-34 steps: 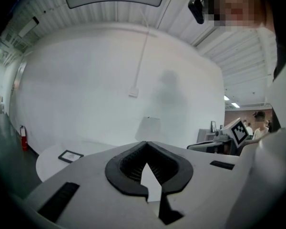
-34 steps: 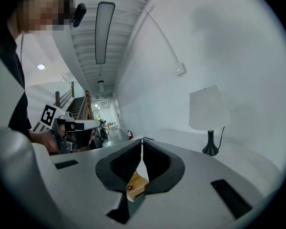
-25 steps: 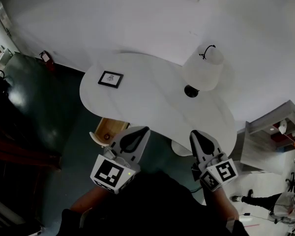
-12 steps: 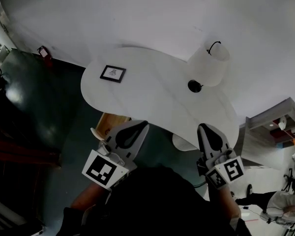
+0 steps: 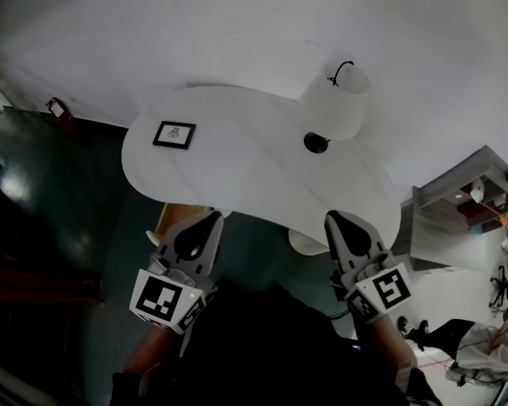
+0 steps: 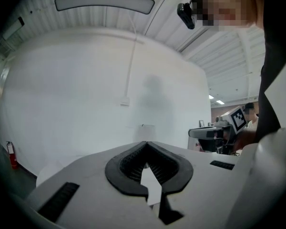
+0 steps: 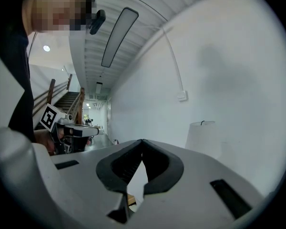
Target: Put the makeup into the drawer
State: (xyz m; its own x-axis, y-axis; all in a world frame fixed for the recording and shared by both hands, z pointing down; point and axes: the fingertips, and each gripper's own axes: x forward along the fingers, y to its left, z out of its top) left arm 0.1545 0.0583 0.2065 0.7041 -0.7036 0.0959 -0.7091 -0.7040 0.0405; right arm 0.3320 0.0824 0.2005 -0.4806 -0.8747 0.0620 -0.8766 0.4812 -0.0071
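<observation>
No makeup shows in any view. My left gripper [image 5: 208, 218] [image 6: 145, 143] and right gripper [image 5: 335, 219] [image 7: 142, 141] hover side by side just short of the near edge of a white kidney-shaped table [image 5: 245, 172]. Both are shut, tips together, with nothing between them, and both point level at the white wall. Below the table's near left edge, right by my left gripper, a wooden piece [image 5: 171, 216] sticks out; I cannot tell whether it is an open drawer. Each gripper view shows the other gripper off to the side.
On the table stand a small black picture frame [image 5: 173, 134] at the left and a white lamp [image 5: 336, 101] [image 7: 202, 138] at the right. A white round shape [image 5: 305, 243] lies under the near edge. Grey shelving [image 5: 457, 218] stands at the right, a red extinguisher [image 5: 57, 108] far left.
In the head view my left gripper has slid to the left, nearer the wooden piece. The right gripper has hardly moved. Both stay shut.
</observation>
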